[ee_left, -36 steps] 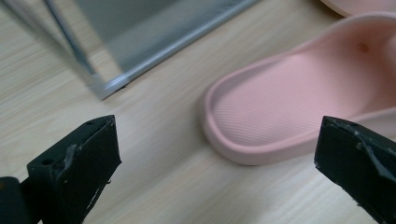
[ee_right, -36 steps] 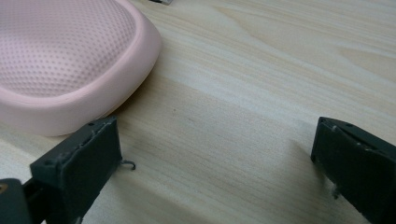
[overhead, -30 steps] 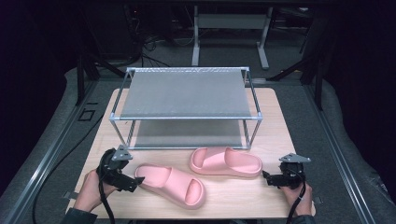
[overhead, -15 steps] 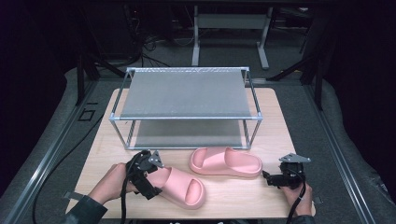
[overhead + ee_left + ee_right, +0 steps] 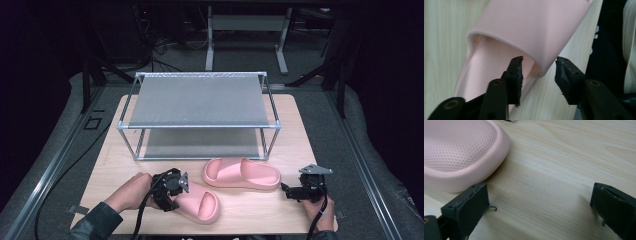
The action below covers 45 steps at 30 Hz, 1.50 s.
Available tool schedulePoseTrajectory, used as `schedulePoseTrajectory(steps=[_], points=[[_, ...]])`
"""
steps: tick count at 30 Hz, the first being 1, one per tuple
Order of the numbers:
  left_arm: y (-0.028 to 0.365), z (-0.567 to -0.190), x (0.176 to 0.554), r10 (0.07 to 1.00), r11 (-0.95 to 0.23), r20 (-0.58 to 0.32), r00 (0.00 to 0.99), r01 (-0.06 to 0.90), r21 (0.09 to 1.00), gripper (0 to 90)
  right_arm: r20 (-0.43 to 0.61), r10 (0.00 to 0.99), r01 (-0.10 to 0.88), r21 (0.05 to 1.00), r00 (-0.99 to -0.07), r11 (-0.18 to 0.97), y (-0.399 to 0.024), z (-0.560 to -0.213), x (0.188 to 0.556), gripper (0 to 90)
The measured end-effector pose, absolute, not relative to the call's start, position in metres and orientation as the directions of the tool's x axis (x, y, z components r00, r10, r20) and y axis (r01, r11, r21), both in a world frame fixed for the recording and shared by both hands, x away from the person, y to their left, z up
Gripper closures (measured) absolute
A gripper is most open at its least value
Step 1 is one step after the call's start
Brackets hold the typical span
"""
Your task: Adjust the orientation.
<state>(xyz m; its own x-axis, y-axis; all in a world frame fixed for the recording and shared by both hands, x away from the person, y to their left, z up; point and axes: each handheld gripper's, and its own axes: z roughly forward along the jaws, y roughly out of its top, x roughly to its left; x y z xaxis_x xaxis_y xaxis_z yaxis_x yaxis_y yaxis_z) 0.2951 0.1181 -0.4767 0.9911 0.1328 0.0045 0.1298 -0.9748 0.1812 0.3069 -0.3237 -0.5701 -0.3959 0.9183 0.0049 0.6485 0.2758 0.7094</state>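
Two pink slippers lie on the wooden table (image 5: 300,130). The near slipper (image 5: 202,201) sits at front left, and my left gripper (image 5: 180,194) is at its left end. In the left gripper view, my left gripper (image 5: 539,72) straddles the slipper's (image 5: 529,27) side rim where the strap meets the sole. Its jaws have just been closing, and small gaps still show beside the pads. The far slipper (image 5: 242,173) lies in the middle. My right gripper (image 5: 291,192) rests open on the table just right of it. The slipper's rounded end (image 5: 456,152) shows beyond my right gripper (image 5: 539,202).
A two-tier metal rack (image 5: 200,100) with grey mesh shelves stands on the back half of the table. Cables trail from both grippers over the front edge. Dark floor and stands surround the table.
The left hand has moved right from the table's left front onto the near slipper, and its jaws have narrowed around the slipper's side. The right hand has stayed put.
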Motion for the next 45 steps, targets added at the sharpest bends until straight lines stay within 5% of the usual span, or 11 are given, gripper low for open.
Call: schedulePoseTrajectory(steps=[14,45], points=[[0.119,-0.482,0.294,0.057,-0.989,0.016,0.998,0.055,0.138,79.8,0.006,0.918,0.649,0.709,-0.396,0.275,-0.324,-0.570,0.307,1.5],[0.163,-0.479,0.309,0.209,-0.967,0.026,0.978,0.203,0.153,84.6,0.006,0.918,0.649,0.709,-0.396,0.275,-0.324,-0.570,0.307,1.5]])
